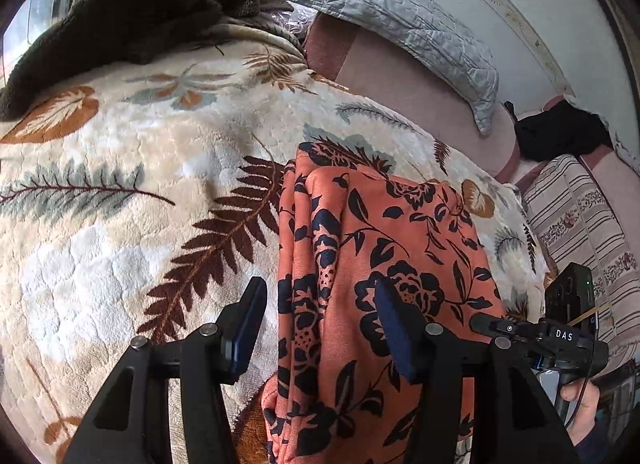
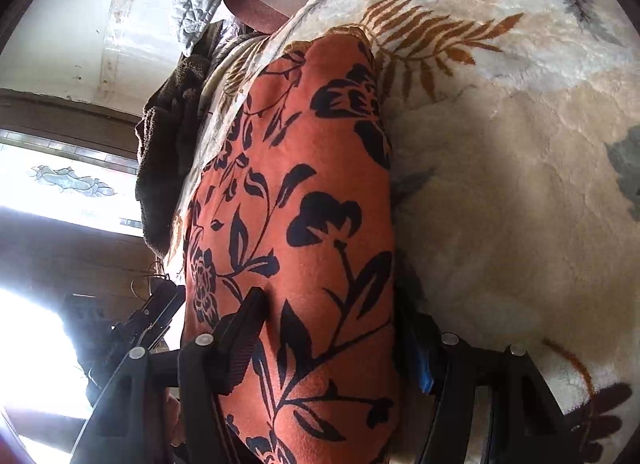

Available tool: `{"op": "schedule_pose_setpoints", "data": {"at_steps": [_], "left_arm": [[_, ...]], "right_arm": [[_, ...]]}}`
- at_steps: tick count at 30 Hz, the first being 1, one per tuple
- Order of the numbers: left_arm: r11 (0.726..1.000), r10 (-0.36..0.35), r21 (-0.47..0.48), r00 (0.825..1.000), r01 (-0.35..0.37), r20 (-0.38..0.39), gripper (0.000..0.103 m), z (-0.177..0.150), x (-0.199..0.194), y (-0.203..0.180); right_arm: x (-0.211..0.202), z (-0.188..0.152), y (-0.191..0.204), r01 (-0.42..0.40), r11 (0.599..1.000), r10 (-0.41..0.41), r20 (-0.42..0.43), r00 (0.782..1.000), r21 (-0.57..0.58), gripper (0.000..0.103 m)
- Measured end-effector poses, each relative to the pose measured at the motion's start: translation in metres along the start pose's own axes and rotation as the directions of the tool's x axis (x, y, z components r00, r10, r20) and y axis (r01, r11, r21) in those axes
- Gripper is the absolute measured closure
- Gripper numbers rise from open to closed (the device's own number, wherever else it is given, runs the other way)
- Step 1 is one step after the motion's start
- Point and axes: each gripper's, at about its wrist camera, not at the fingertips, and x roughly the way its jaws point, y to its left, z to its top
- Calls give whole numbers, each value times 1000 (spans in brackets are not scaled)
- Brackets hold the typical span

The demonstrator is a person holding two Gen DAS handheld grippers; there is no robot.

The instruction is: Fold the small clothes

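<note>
My orange floral garment [image 1: 384, 264] lies on a leaf-print plush blanket [image 1: 120, 191], with a quilted pillow [image 1: 400, 19] near the wall. My left gripper [image 1: 320, 304] stands released; my right gripper [image 2: 332, 328] straddles the cloth, grip unclear.

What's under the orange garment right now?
The orange garment lies on the cream leaf-print blanket, which shows on both sides of it and beyond its far end. Its own folded layers cover anything tucked between it and the blanket.

Orange garment [image 1: 384, 256] on leaf-patterned blanket [image 1: 120, 183]
</note>
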Motion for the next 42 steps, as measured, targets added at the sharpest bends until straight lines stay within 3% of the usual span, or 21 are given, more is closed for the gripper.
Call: {"op": "schedule_pose_setpoints", "data": {"at_steps": [7,19,22,24,27,28,29,32,34,38,40,42], "left_arm": [[998,30,59,999,-31,32,46,-2,-8,-6],[996,43,75,999,-46,32,46,-4,-8,-10],[997,32,70,999,-32,-4,46,-5,-2,-7],[999,-7,45,997,11,-78,46,-7,10,-2],[999,-30,17,984,33,-174,45,-12,34,5],[999,-49,1,983,50,-179,48,-12,35,7],[997,-82,-21,980,80,-181,59,-11,34,9],[997,-72,5,986,74,-152,74,-11,24,4],[997,-70,9,990,71,-121,76,-8,14,-4],[988,-150,18,988,151,-34,78,4,0,-35],[985,-166,44,986,166,-5,78,10,5,-52],[985,-160,62,987,161,-24,77,14,24,-63]], "right_arm": [[6,0,10,44,999,-44,0,999,-13,37],[9,0,12,51,998,-51,-1,999,-22,36],[9,0,10,38,999,-38,1,999,-33,36],[10,0,10,36,998,-37,-10,999,-55,37],[12,2,10,49,996,-50,-23,998,-71,49],[12,3,12,58,995,-60,-26,998,-80,52],[12,4,17,72,992,-76,-29,997,-99,57],[6,6,38,124,973,-130,-20,991,-193,65],[-4,10,52,134,958,-140,-5,990,-253,67],[-49,29,65,166,933,-136,113,984,-320,67],[-74,45,54,174,937,-127,167,978,-303,67],[-91,61,32,180,947,-127,207,970,-264,67]]}}
